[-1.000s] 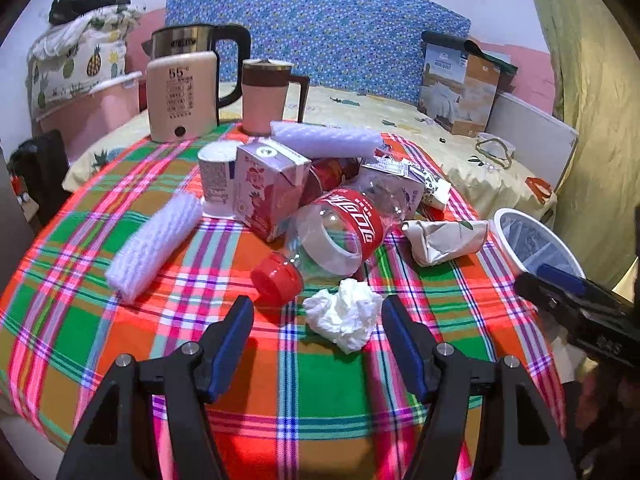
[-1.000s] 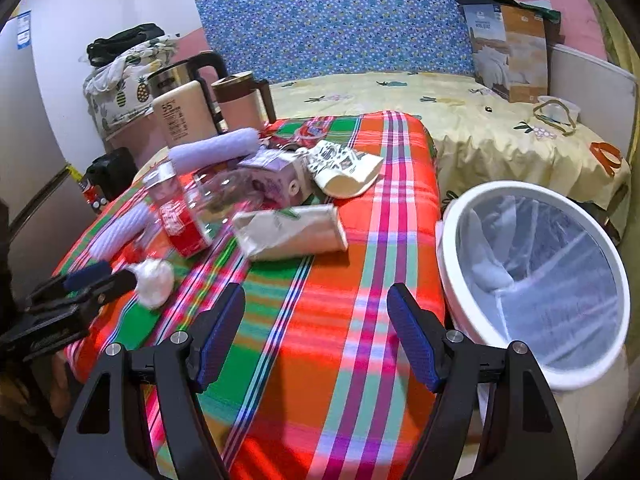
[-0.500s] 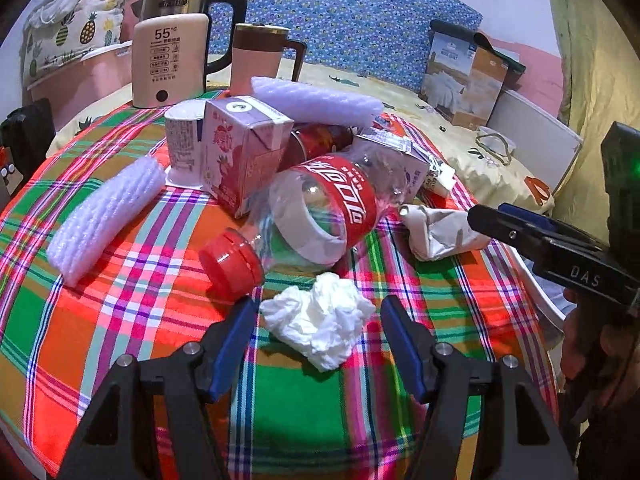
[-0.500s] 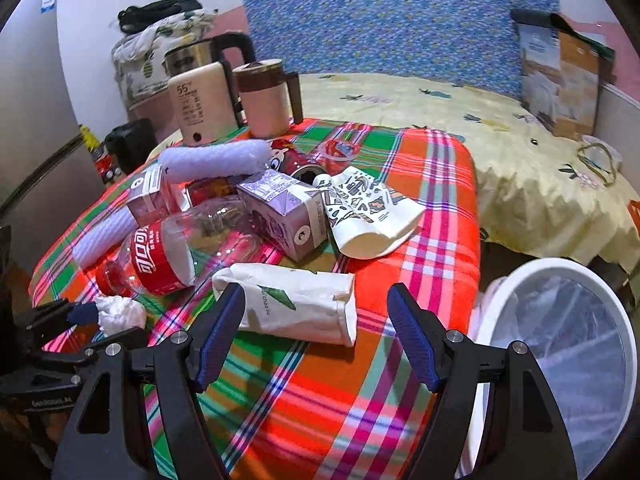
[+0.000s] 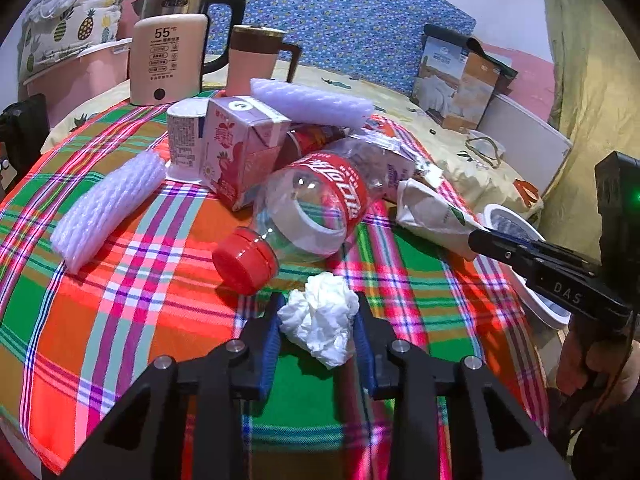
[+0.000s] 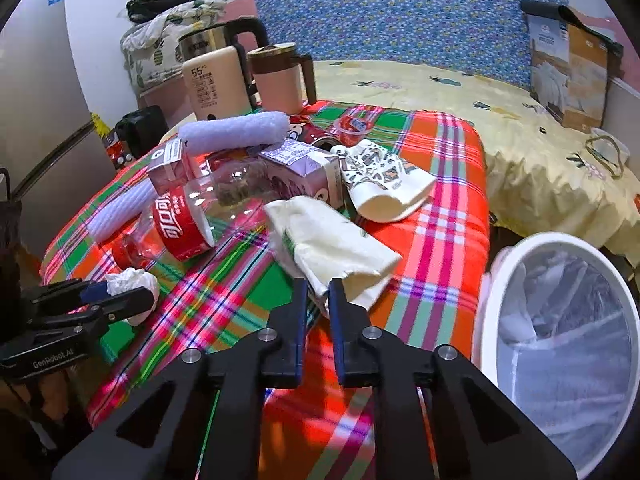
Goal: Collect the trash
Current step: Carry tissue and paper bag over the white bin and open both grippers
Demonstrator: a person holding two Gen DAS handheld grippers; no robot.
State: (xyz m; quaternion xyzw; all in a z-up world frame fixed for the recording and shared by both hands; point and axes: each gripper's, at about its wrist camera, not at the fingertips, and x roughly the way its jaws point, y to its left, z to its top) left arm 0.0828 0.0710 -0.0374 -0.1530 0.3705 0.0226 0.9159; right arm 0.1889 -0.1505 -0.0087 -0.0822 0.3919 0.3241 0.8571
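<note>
At the lower centre of the left wrist view we see the left gripper (image 5: 318, 322) held low over the table, its 2 blue-padded fingers (image 5: 269, 334) pressed against either side of a crumpled white tissue wad (image 5: 320, 320), pinching it. In the right wrist view the right gripper (image 6: 318, 292) sits at lower centre, its jaws nearly together on the torn edge of a flattened cream paper bag (image 6: 332, 240); the view is blurred there, but the paper clearly runs between the pads.

The wad is soft and wrinkled and rests on a plaid tablecloth (image 5: 120, 300) of red, green and pink. Just above it lies a clear plastic bottle (image 5: 316, 208) on its side, red cap toward us. Behind it are a pink drink carton (image 5: 240, 152) and 2 white foam net sleeves (image 5: 108, 204).

At the right of the right wrist view stands a white bin (image 6: 560, 320) with a translucent liner, its lower right rim cut off by the frame edge. The person's hand is mostly hidden.
</note>
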